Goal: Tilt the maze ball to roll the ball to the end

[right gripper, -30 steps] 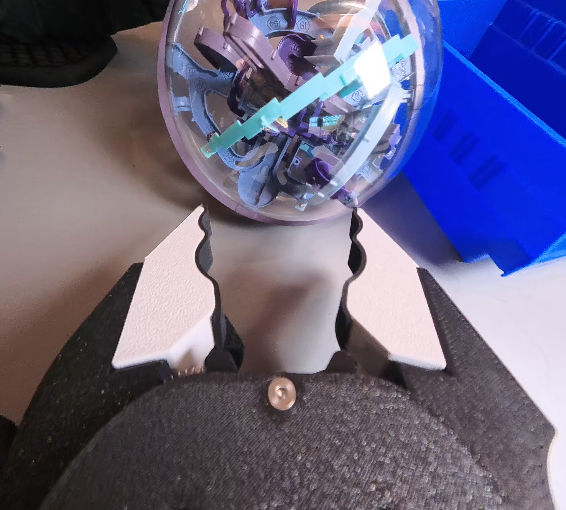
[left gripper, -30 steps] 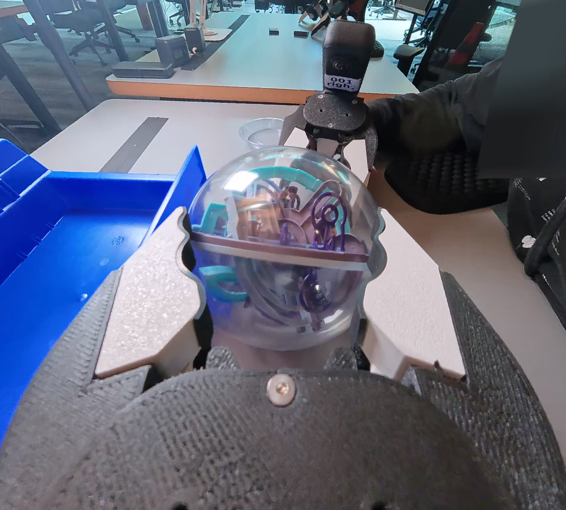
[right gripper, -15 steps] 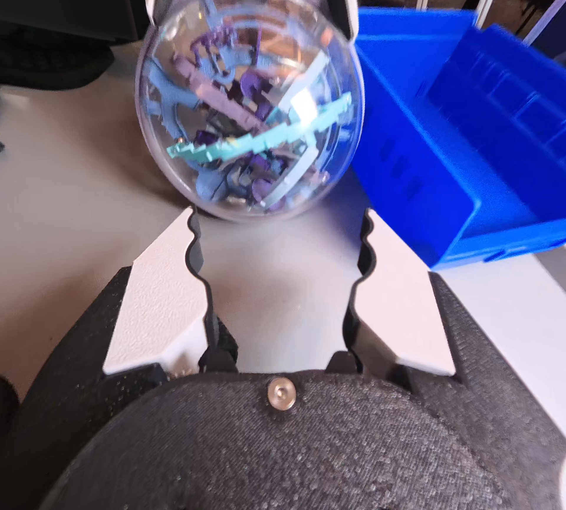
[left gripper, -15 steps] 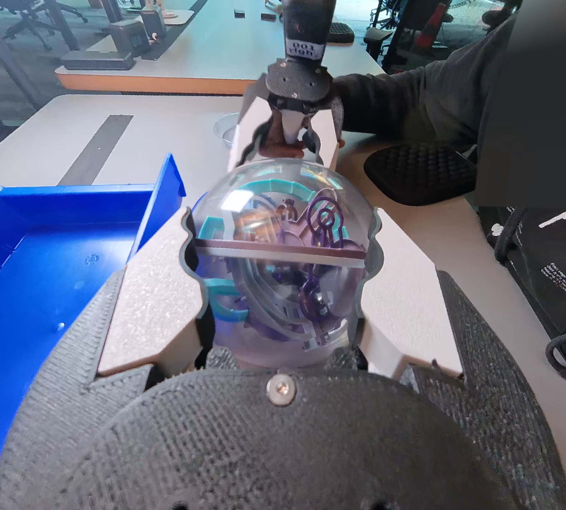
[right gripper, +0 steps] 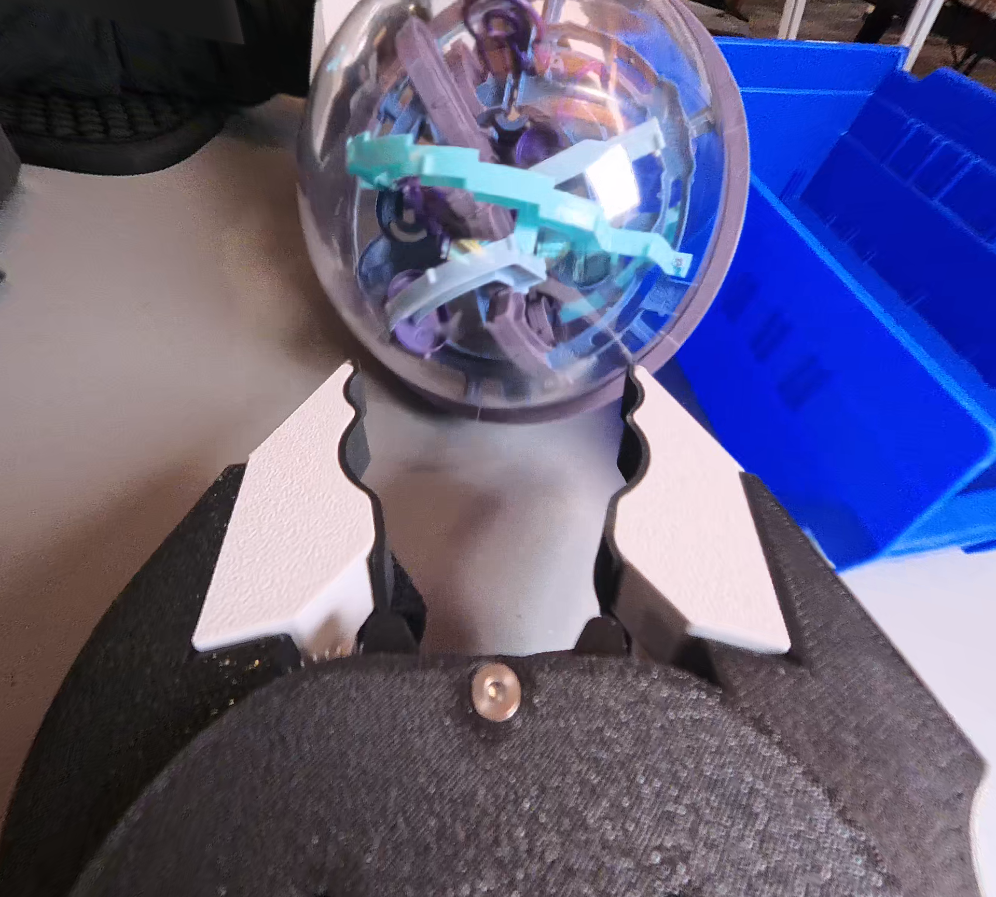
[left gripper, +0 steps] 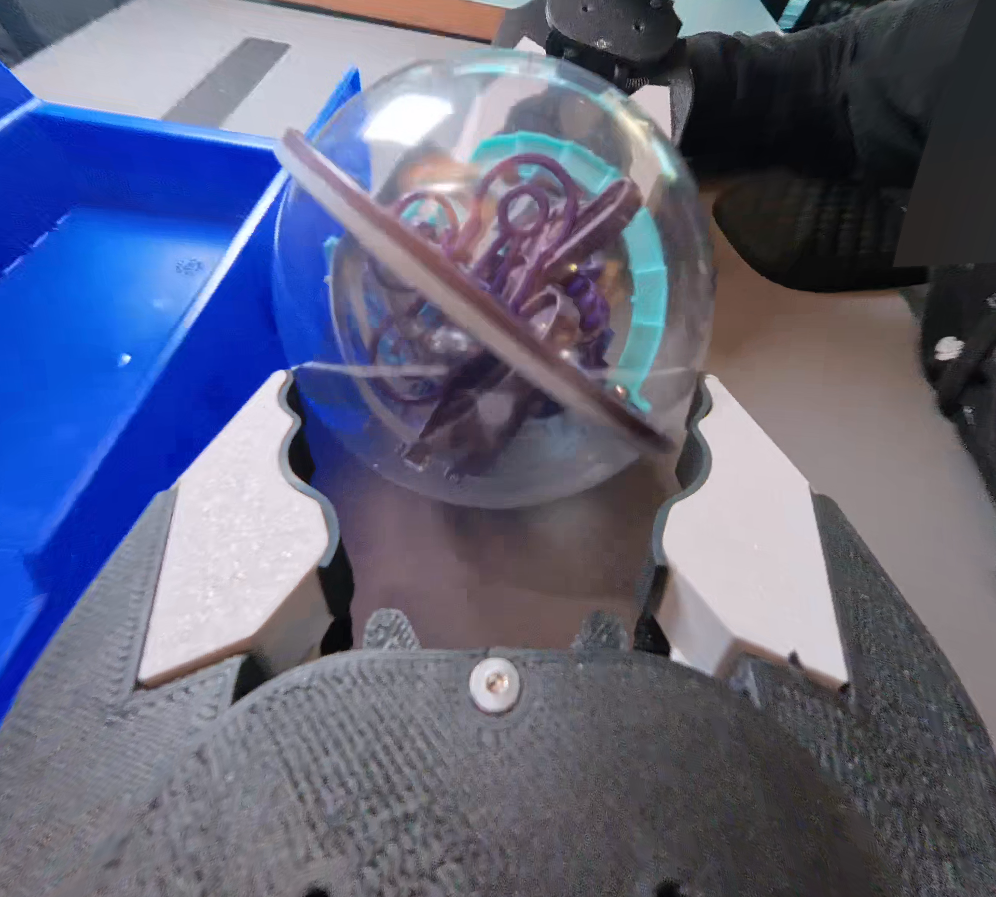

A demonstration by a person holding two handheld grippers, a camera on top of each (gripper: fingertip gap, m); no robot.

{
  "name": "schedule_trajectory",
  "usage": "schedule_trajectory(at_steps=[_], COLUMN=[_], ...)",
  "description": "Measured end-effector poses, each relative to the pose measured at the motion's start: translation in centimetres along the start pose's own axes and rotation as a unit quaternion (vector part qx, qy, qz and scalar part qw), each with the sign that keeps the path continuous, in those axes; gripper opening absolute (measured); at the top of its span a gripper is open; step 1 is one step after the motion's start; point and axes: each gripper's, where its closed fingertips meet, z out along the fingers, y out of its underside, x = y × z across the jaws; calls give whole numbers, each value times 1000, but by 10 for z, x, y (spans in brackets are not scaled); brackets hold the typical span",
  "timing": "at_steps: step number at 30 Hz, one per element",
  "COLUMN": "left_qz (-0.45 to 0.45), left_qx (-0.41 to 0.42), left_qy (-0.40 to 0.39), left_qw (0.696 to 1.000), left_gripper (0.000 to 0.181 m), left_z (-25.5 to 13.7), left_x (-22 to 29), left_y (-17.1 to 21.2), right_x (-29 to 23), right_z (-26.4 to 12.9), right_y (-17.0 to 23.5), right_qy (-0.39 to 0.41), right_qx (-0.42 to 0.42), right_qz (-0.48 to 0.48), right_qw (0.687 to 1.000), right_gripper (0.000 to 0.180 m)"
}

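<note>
A blue bin (left gripper: 135, 311) crowds the maze ball (left gripper: 493, 278) on one side, its wall just beside the sphere; a black mesh pad (right gripper: 108, 122) lies farther off on the pale table (right gripper: 135, 332); the person's dark sleeve (left gripper: 841, 128) reaches in behind. The two tools face each other across the ball; the left gripper (left gripper: 493, 418) is spread wide, its white fingertips (left gripper: 258, 440) flanking the sphere's lower part, contact unclear; the right gripper (right gripper: 490, 381) gapes too, tips at the ball's underside, gripping nothing. The ball's purple seam runs steeply tilted.
</note>
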Motion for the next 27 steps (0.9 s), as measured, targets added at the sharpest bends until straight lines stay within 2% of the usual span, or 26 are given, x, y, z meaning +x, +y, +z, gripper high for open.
schedule_trajectory(at_steps=[10, 20, 27], left_qz=[109, 148, 162], left_qx=[-4, 19, 25], left_qy=[-22, -17, -13], left_qw=[994, 989, 986], left_gripper=[143, 142, 142], left_z=[11, 10, 13], left_x=[16, 31, 37], left_y=[-9, -18, -20], right_x=[-8, -19, -27], right_z=[7, 4, -22], right_y=[10, 22, -8], right_qy=[21, 3, -49], right_qx=[-14, -48, 20], right_qz=[-1, 0, 64], right_qw=[1000, 999, 997], right_gripper=[98, 95, 103])
